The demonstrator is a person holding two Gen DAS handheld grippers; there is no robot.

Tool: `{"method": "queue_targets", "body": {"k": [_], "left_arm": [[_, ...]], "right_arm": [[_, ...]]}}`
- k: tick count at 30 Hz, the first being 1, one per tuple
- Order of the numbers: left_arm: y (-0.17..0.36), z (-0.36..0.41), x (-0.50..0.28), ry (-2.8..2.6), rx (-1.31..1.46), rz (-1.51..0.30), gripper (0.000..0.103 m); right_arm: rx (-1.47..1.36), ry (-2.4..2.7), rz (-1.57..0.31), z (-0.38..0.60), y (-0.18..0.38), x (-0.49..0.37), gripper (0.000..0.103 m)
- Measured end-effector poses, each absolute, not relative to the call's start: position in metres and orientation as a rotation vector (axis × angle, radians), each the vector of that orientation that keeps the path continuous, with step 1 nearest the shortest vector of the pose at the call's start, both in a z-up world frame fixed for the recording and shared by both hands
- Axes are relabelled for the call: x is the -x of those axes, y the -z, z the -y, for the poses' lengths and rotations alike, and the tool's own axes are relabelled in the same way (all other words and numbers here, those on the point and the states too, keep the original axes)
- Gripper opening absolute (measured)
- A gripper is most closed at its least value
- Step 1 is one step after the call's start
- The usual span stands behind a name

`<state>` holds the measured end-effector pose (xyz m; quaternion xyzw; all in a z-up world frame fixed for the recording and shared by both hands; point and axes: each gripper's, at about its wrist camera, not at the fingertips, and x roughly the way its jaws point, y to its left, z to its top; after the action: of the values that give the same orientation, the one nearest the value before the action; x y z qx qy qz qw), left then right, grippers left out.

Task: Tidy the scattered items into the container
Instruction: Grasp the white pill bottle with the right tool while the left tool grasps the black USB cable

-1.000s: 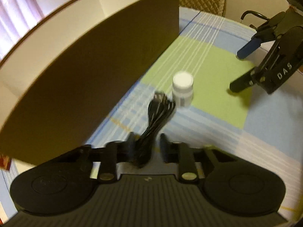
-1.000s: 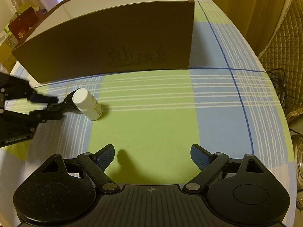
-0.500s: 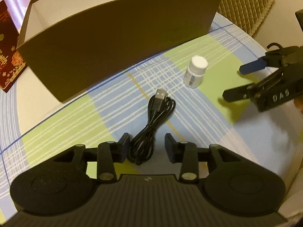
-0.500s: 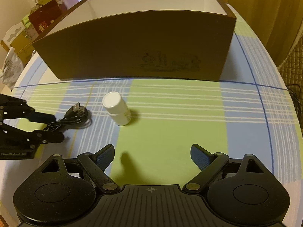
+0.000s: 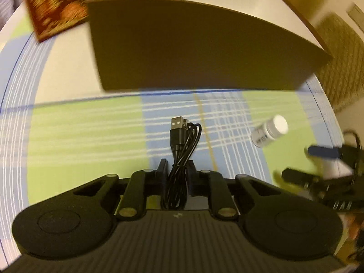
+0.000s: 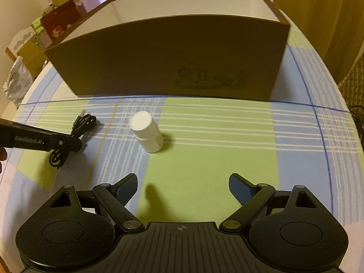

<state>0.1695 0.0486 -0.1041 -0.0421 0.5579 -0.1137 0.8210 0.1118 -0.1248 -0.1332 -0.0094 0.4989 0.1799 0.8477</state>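
L gripper [image 5: 176, 170] clamped on coiled black USB cable [image 5: 182, 150] w/ brown box [image 6: 173, 56] beyond; R gripper [image 6: 183, 187] wide open, empty, facing white bottle [image 6: 146, 132].

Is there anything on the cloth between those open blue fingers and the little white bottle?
Nothing: in the right wrist view only bare checked tablecloth separates the right gripper from the bottle.
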Motion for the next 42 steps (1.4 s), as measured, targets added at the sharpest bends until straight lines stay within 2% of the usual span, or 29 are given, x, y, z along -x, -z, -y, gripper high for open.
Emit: {"method": "queue_targets", "body": {"k": [8,9,10,11,16,17,18,23,27,38,39,40,41,42], "left_arm": [[0.103,-0.037,-0.162,0.154,0.107,-1.204,0.022],[0.103,-0.036,-0.163,0.149,0.11,-1.207,0.024],[0.103,-0.034,-0.163,0.149,0.111,-1.208,0.025],[0.103,-0.032,-0.164,0.149,0.109,-1.208,0.025],[0.104,-0.03,-0.163,0.147,0.107,-1.204,0.025],[0.104,-0.031,-0.162,0.149,0.108,-1.201,0.025],[0.104,-0.032,-0.162,0.157,0.112,-1.196,0.026],[0.104,-0.034,-0.156,0.195,0.135,-1.168,0.025],[0.106,-0.031,-0.148,0.174,0.129,-1.175,0.015],[0.103,-0.028,-0.107,0.13,0.194,-1.185,0.016],[0.101,-0.027,-0.107,0.128,0.198,-1.174,0.021],[0.1,-0.026,-0.107,0.126,0.197,-1.159,0.023],[0.1,-0.025,-0.107,0.118,0.191,-1.146,0.028],[0.1,-0.023,-0.107,0.11,0.184,-1.134,0.028]], "right_arm": [[0.103,-0.42,-0.897,0.096,0.13,-0.117,0.092],[0.119,-0.428,-0.877,0.092,0.13,-0.118,0.086],[0.137,-0.438,-0.858,0.088,0.131,-0.118,0.074],[0.154,-0.453,-0.851,0.084,0.132,-0.119,0.055],[0.184,-0.457,-0.847,0.079,0.143,-0.124,0.054],[0.184,-0.464,-0.846,0.079,0.144,-0.124,0.037],[0.187,-0.475,-0.849,0.08,0.145,-0.123,0.029],[0.202,-0.485,-0.864,0.084,0.145,-0.117,0.029],[0.201,-0.488,-0.882,0.094,0.142,-0.103,0.029],[0.175,-0.533,-0.939,0.122,0.14,-0.065,0.03],[0.172,-0.534,-0.94,0.122,0.14,-0.065,0.033],[0.166,-0.537,-0.94,0.123,0.141,-0.065,0.042],[0.161,-0.533,-0.936,0.123,0.141,-0.066,0.069],[0.158,-0.522,-0.919,0.124,0.14,-0.066,0.077]]}}
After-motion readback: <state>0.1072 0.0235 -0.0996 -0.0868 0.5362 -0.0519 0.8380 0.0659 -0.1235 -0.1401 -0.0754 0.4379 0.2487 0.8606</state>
